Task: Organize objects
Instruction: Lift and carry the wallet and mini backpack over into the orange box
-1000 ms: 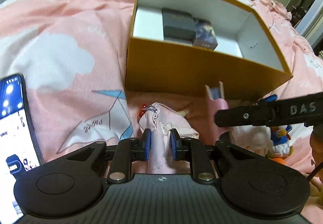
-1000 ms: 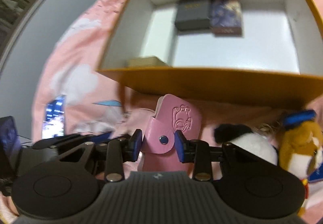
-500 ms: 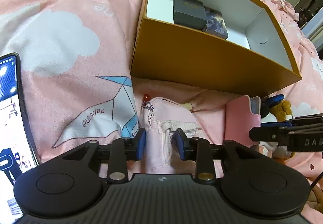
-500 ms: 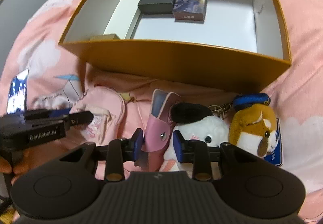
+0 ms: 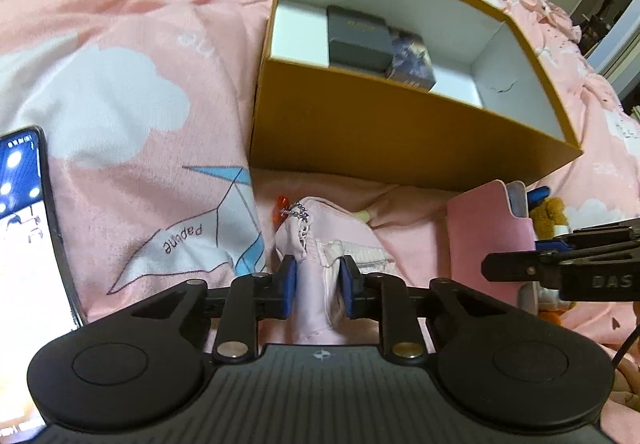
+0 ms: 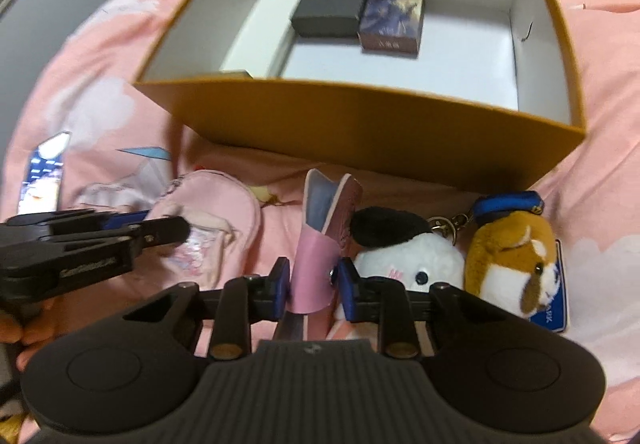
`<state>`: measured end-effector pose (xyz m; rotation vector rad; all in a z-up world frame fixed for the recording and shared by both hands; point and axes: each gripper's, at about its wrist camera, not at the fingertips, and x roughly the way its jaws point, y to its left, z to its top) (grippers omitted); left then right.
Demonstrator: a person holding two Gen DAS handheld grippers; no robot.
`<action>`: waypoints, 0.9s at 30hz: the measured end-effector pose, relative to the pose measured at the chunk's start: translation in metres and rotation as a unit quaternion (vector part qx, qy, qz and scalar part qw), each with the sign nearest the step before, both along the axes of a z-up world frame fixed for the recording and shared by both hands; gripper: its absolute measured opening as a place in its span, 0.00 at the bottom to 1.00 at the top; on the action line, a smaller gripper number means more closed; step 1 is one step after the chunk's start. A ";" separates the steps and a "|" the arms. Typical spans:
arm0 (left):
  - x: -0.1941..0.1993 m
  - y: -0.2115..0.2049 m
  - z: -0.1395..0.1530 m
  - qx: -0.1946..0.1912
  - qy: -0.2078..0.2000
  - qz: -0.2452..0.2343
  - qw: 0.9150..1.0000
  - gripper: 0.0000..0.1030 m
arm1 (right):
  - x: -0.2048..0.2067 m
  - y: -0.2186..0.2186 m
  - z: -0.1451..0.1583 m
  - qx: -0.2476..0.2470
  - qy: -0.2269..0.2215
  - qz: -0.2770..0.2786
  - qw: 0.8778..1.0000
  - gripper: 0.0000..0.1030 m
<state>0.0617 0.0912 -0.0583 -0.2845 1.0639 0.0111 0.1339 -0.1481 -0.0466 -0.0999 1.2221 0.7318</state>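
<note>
- Since half a second back, the right gripper has tipped the pink leather case more upright, and its jaws have just been closing in on it; the pads now pinch the case's lower end.
- The left gripper loosened for a moment and is clamped again on the pale pink zip pouch, which sits on the pink bedspread.
- Case sits just beside the white plush; brown dog plush next to that.
- Orange box lies behind them all, with a dark box and a purple card box touching inside.
- A lit phone lies off to the left.
</note>
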 end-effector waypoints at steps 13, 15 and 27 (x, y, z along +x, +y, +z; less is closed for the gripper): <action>-0.001 0.001 0.099 -0.050 -0.122 -0.034 0.991 0.24 | 0.007 -0.037 0.088 0.136 -0.038 0.013 0.990 0.25; 0.007 0.002 0.113 -0.050 -0.147 -0.031 0.987 0.24 | 0.018 -0.042 0.099 0.162 -0.041 -0.002 0.986 0.25; 0.094 0.009 0.092 0.012 -0.149 -0.011 0.989 0.24 | 0.119 -0.004 0.046 0.186 0.011 -0.119 0.975 0.24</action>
